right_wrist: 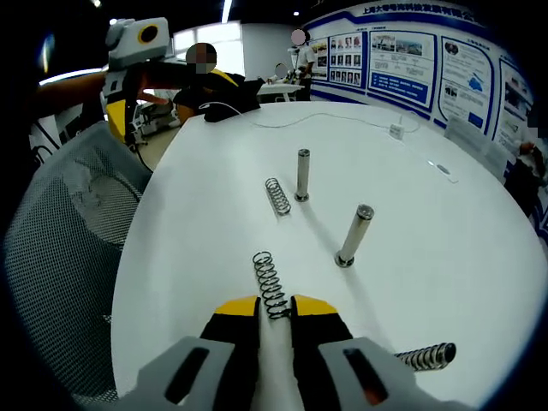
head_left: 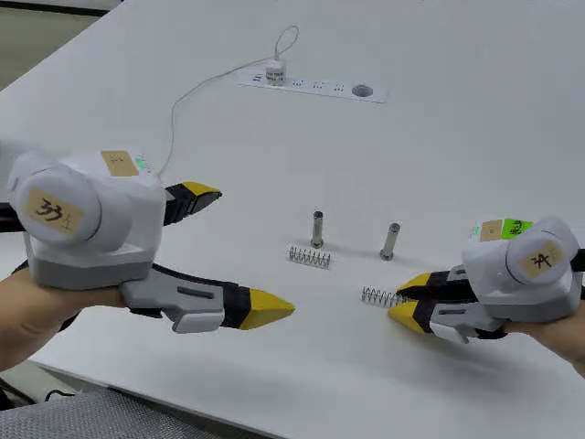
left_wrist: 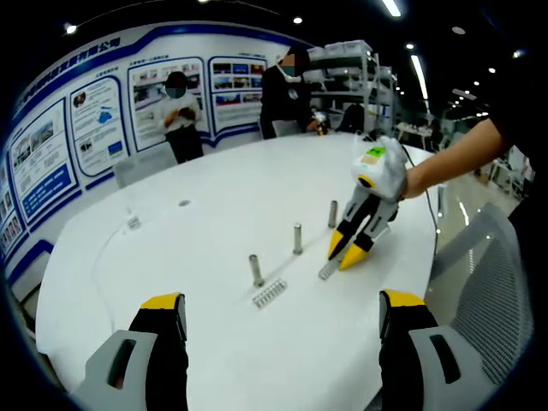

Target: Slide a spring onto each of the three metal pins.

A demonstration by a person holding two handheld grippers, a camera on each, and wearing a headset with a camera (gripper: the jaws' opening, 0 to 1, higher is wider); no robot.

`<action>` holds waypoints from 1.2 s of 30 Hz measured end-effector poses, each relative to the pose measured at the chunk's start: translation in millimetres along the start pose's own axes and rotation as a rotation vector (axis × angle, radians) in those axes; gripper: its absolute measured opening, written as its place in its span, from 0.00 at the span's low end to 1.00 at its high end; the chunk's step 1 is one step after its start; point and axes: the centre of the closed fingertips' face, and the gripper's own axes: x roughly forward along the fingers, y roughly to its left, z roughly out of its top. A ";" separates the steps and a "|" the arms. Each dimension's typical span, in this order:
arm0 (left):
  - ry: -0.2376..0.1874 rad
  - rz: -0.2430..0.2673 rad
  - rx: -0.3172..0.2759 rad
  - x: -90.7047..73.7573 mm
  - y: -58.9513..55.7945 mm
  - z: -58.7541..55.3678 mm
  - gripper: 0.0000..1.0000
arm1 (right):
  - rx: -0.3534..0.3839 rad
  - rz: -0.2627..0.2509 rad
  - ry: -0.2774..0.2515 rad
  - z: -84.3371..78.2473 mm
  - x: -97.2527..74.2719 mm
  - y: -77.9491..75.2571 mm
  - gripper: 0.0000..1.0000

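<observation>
Two bare metal pins [head_left: 317, 229] [head_left: 390, 240] stand upright mid-table, and a loose spring [head_left: 309, 257] lies in front of the left one. My right gripper [head_left: 408, 299] is shut on one end of a second spring [head_left: 378, 296], which sticks out low over the table toward the pins. The right gripper view has that held spring [right_wrist: 270, 284] between my jaws, and a third pin [right_wrist: 425, 356] at lower right that seems to have a spring on it. My left gripper [head_left: 236, 251] hovers open to the left of the pins, with nothing between its jaws.
A power strip [head_left: 315, 86] is set into the white table at the back, with a white plug and cable [head_left: 275, 70]. A mesh chair [right_wrist: 68, 257] stands by the table's near edge. People stand beyond the far side.
</observation>
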 end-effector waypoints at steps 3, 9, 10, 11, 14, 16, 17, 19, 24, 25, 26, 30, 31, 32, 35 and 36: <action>0.001 -0.004 0.002 0.7 -1.3 0.2 0.95 | -0.004 0.006 -0.002 0.4 0.4 1.7 0.12; 0.001 -0.007 0.002 0.8 -2.8 0.7 0.95 | -0.008 -0.007 -0.006 1.4 0.8 1.3 0.11; 0.000 -0.008 0.002 0.6 -3.5 0.9 0.95 | -0.014 -0.007 -0.007 1.5 0.8 1.6 0.11; -0.001 -0.008 0.002 0.4 -4.0 1.1 0.95 | -0.016 -0.007 -0.005 1.6 0.7 1.6 0.11; 0.000 -0.010 0.004 -0.2 -5.4 0.8 0.95 | -0.014 -0.008 0.004 2.3 1.8 2.0 0.10; 0.002 -0.011 0.007 -0.8 -6.2 0.7 0.95 | -0.011 -0.012 0.010 2.7 1.7 1.9 0.10; 0.000 -0.012 0.008 -1.2 -6.4 1.0 0.95 | -0.010 -0.013 0.013 2.9 2.0 1.9 0.10; -0.003 -0.012 0.008 -2.3 -7.0 2.1 0.94 | -0.009 -0.013 0.014 2.7 0.8 2.5 0.10; -0.004 -0.010 0.014 -4.9 -7.4 3.4 0.94 | 0.019 -0.022 0.010 4.9 -3.1 1.1 0.09; -0.005 -0.010 0.014 -5.1 -7.7 3.8 0.94 | 0.020 -0.024 0.010 5.4 -4.0 0.8 0.09; -0.007 -0.009 0.015 -5.4 -8.0 4.5 0.94 | 0.022 -0.025 0.010 6.7 -5.8 0.6 0.09; -0.009 -0.016 0.018 -4.7 -11.2 6.1 0.93 | 0.010 -0.029 0.001 12.9 -13.1 1.3 0.09; -0.009 -0.018 0.020 -4.3 -12.1 6.3 0.93 | 0.004 -0.030 -0.001 14.2 -14.8 1.4 0.09; -0.008 -0.021 0.022 -3.5 -13.2 6.6 0.93 | -0.005 -0.031 -0.003 16.4 -17.8 1.7 0.09; -0.009 -0.027 0.028 -1.6 -15.5 8.0 0.93 | -0.018 -0.033 -0.012 22.0 -24.5 1.3 0.09; -0.011 -0.032 0.029 -0.6 -16.8 9.1 0.93 | -0.026 -0.031 -0.015 25.2 -28.4 1.8 0.09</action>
